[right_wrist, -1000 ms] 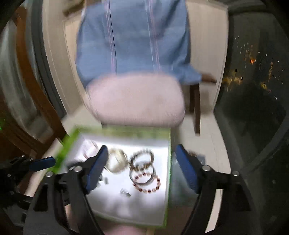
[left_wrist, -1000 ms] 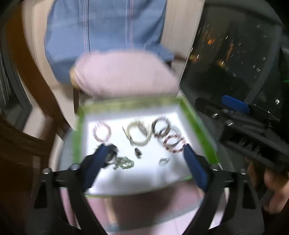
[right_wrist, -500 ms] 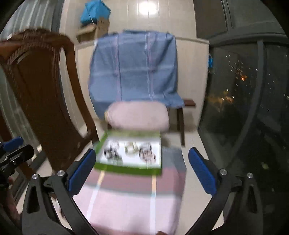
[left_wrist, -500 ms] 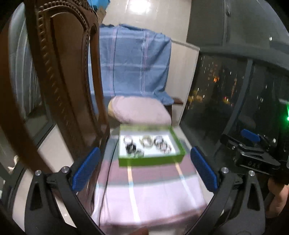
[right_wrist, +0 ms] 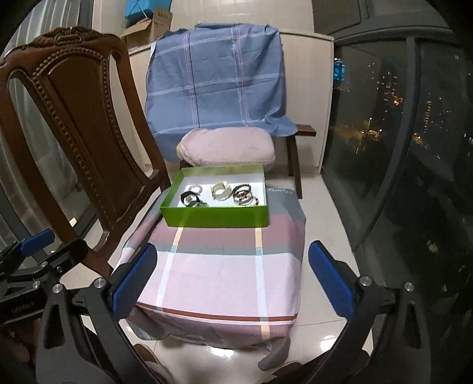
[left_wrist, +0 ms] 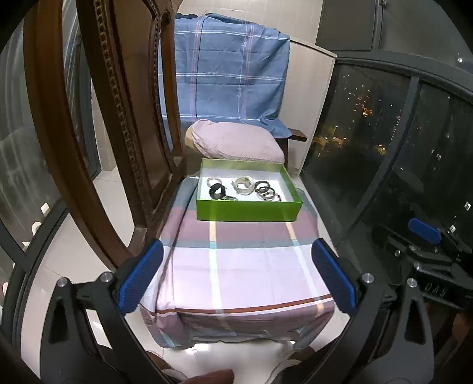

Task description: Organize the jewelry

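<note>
Cardboard box, right view only

Black-framed left gripper and right gripper, alike: ribbed blue pads on each finger, silver screws at the pivots, triangular cut-outs below.

Both grippers held level, side by side. Left gripper: jaws spread wide, nothing btwn them. Right gripper: same, jaws wide apart & empty. Each shows at the edge of the other's view.
</note>
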`<act>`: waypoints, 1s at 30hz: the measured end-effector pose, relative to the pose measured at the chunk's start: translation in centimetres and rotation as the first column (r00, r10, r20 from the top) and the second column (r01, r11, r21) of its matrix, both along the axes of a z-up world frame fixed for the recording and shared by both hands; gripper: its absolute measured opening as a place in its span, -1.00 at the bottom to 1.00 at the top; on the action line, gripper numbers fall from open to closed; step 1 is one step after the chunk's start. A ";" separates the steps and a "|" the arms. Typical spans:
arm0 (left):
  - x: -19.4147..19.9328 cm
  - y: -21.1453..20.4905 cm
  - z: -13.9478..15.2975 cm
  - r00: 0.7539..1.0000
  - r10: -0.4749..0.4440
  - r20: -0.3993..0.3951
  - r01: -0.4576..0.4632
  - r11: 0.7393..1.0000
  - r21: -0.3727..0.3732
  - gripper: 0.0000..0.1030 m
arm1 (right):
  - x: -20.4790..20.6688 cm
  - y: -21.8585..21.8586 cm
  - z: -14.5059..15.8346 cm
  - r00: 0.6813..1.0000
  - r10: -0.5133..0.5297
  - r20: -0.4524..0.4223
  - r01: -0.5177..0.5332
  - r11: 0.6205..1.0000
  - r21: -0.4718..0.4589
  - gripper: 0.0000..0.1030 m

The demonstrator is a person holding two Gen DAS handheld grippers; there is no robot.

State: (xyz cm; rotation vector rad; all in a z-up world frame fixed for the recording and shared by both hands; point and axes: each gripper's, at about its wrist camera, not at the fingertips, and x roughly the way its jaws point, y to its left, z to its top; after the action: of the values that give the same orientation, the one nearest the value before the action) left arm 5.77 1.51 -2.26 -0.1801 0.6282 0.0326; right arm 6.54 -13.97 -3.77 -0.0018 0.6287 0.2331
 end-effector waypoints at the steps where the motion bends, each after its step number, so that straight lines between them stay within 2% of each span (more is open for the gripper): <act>1: -0.1 -0.2 0.3 1.000 -0.003 0.001 0.003 1.000 -0.001 0.93 | -0.1 -0.1 0.3 1.000 -0.003 0.009 0.003 1.000 -0.001 0.94; 7: 0.2 -0.9 1.6 1.000 -0.021 0.010 0.021 1.000 0.003 0.93 | -0.7 -0.6 1.6 0.999 -0.007 0.035 0.007 1.000 -0.005 0.94; 11: 0.2 -1.5 2.2 1.000 -0.020 0.014 0.019 0.999 0.035 0.93 | -0.7 -0.7 1.7 0.999 -0.011 0.037 0.011 1.000 -0.007 0.94; 30: 0.4 -1.5 2.6 1.000 -0.017 0.017 0.016 0.998 0.062 0.93 | -0.1 -1.1 1.5 0.999 -0.029 0.038 0.029 0.999 -0.012 0.94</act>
State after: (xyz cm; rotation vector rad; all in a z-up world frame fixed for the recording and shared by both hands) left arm 6.13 -0.02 0.31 -0.1154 0.6102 0.0339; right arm 6.40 -15.03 -2.24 -0.0089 0.5921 0.2005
